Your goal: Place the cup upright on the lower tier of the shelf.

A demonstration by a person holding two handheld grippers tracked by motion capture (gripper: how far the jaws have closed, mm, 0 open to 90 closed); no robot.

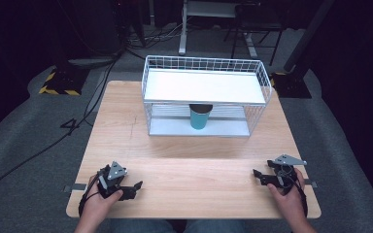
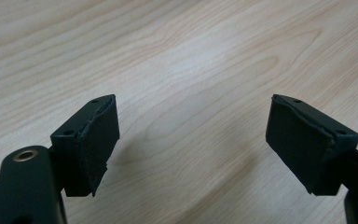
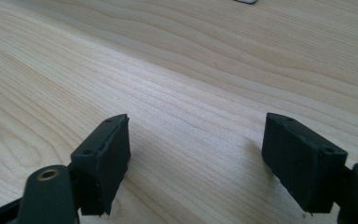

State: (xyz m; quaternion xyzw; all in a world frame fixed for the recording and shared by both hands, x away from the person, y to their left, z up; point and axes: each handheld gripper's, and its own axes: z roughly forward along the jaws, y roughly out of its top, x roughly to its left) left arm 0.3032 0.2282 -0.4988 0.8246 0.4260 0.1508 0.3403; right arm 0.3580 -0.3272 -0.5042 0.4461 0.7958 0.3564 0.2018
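Nothing of the work appeared to be done at this moment. Both tongs rested low on the near edge of the desk [image 1: 194, 174], one at each corner, and neither had hold of anything. The left tongs [image 1: 135, 186] stood wide open, their two black pads spread apart over bare wood in the left gripper view [image 2: 193, 135]. The right tongs [image 1: 257, 174] were spread just as wide, with plain wood grain between the pads in the right gripper view [image 3: 196, 154].

The teal cup [image 1: 199, 118] stood upright well ahead of both tongs, roughly midway between them, on the lower level of the white wire rack [image 1: 148, 77] at the far side of the desk. It sat under the rack's white top shelf [image 1: 204, 86], which lay bare.

Judging from this, the whole job was still ahead: reaching forward to the rack, closing on the cup, and moving it wherever it was meant to go.
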